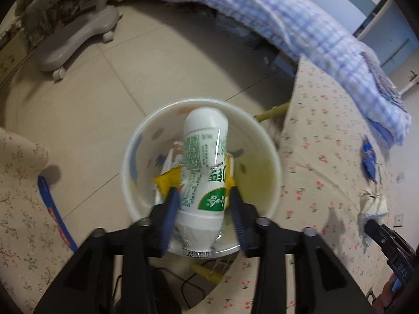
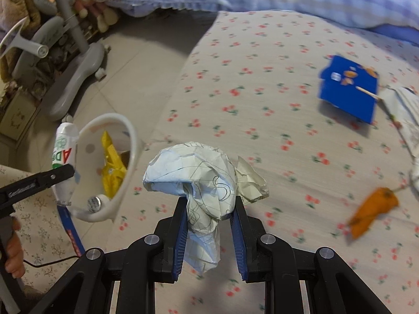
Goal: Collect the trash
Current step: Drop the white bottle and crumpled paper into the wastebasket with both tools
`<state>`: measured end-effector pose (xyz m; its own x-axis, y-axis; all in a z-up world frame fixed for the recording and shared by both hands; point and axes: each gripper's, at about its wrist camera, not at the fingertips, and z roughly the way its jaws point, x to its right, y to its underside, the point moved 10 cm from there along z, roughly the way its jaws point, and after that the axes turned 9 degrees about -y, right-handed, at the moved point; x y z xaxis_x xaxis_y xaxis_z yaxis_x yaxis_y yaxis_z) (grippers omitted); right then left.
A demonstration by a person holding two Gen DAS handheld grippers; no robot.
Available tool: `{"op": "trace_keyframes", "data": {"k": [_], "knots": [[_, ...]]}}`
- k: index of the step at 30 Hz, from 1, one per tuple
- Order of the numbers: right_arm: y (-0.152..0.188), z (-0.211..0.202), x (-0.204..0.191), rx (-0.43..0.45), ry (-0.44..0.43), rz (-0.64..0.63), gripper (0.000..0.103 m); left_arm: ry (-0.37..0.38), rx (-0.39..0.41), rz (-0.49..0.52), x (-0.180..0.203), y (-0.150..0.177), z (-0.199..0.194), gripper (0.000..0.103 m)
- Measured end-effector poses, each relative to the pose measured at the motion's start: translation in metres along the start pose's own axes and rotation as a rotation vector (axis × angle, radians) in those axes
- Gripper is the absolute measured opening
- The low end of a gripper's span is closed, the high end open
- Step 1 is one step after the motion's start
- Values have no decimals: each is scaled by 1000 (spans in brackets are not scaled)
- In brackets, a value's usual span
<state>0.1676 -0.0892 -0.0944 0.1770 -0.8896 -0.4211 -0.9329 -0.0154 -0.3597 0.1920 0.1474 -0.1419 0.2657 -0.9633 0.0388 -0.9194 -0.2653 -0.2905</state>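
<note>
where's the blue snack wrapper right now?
The flat blue snack wrapper lies on the floral bedsheet, upper right in the right wrist view, beyond the crumpled white paper ball and up-left of the orange wrapper.

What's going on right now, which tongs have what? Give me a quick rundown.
Left tongs shut on milk bottle, over white bin. Right tongs shut on crumpled paper. Blue packet and orange wrapper on bed.

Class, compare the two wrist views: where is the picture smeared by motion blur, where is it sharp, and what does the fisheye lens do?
Left wrist view: the white bottle and blue pads are smeared; the white bin rim bulges, corners are black. Right wrist view: the crumpled paper is fairly sharp; the blue packet and orange wrapper streak; the floral sheet curves.
</note>
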Motion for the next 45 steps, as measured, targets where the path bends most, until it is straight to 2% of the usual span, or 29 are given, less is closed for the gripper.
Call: {"op": "trace_keyframes", "data": {"k": [2,4,6,8,11,16,23,26,27,29,31,34,39,45], "knots": [[-1,7,-8,-2,-13,-8,28,-45,-7,-30,-12,2,3,85],[-3,13,-15,-8,-29,-13,28,-73,12,-14,-17,1,-1,86],[-5,18,-23,-10,-37,-24,28,-111,44,29,-22,2,-8,92],[-9,24,-32,-11,-43,-44,28,-120,61,46,-26,5,-13,94],[-12,36,-47,-16,-59,-69,28,-93,56,39,-35,11,-17,96],[-15,56,-69,-27,-84,-98,28,-126,62,39,-53,15,-19,97],[-19,78,-93,-29,-120,-119,29,-135,81,25,-72,15,-25,97],[-21,82,-102,-20,-148,-125,33,-132,87,21,-74,14,-28,98],[-23,83,-106,-12,-170,-125,45,-130,90,21,-75,14,-29,98],[-24,82,-109,-1,-198,-112,59,-129,92,20,-75,14,-30,98],[-25,77,-111,18,-200,-113,60,-125,95,20,-74,14,-32,98],[-26,67,-108,30,-174,-122,60,-124,98,26,-70,14,-34,99],[-23,43,-81,59,-104,-95,70,-73,99,36,-52,14,-39,101],[-22,4,-19,107,68,-41,75,-40,98,82,-21,15,-39,103]]}}
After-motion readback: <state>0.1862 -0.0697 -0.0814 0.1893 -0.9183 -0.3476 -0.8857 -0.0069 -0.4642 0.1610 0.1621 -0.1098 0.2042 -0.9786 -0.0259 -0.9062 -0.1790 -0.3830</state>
